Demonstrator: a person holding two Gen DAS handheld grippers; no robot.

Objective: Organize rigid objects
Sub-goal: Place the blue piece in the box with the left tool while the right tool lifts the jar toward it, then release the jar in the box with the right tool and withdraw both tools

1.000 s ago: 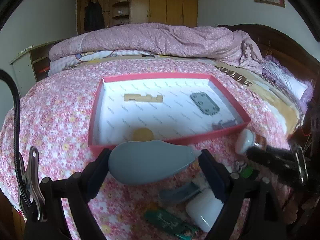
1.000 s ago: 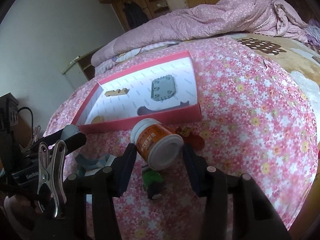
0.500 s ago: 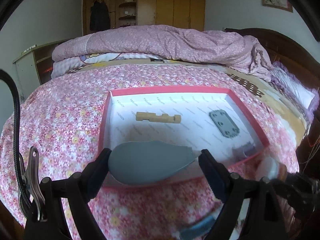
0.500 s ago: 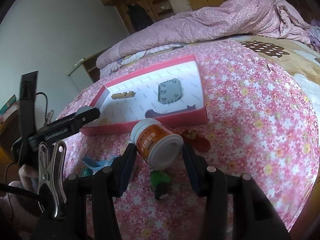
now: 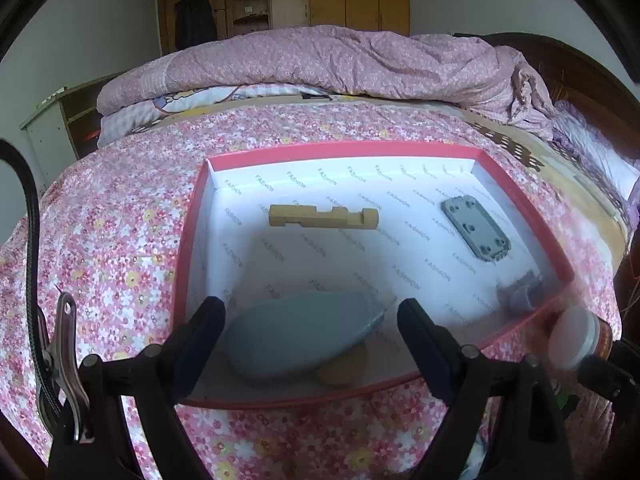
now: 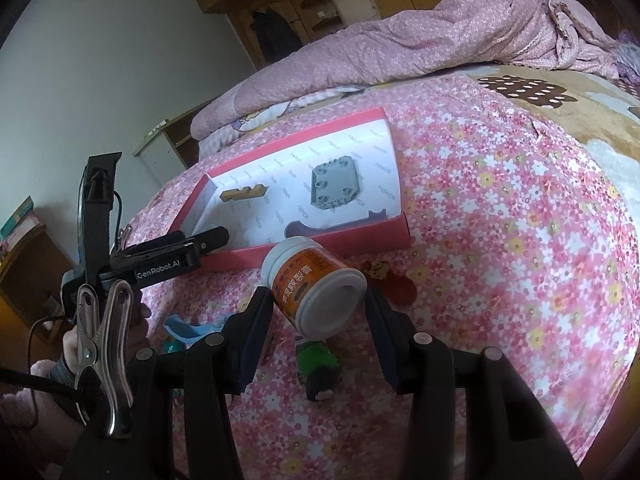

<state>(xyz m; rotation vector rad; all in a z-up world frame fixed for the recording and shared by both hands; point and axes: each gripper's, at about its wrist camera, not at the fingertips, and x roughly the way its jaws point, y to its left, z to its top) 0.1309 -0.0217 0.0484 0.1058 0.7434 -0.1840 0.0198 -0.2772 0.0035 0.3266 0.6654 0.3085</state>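
Box (image 5: 520, 200) paper/card, matt, red outside, white printed inside. Block (image 5: 324, 217) wood. Plate (image 5: 476, 233) matt grey plastic. Jar (image 6: 316, 288) glossy plastic. Bedspread (image 6: 500, 216) floral cloth.

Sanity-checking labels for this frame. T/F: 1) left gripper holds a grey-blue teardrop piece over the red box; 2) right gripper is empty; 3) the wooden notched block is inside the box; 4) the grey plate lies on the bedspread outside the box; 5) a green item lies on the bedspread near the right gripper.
1) True: the left gripper is shut on the grey-blue teardrop piece, above the red box.
2) False: the right gripper is shut on an orange-labelled white jar.
3) True: the wooden notched block lies on the box floor.
4) False: the grey plate lies inside the box.
5) True: a green item lies on the bedspread below the jar.
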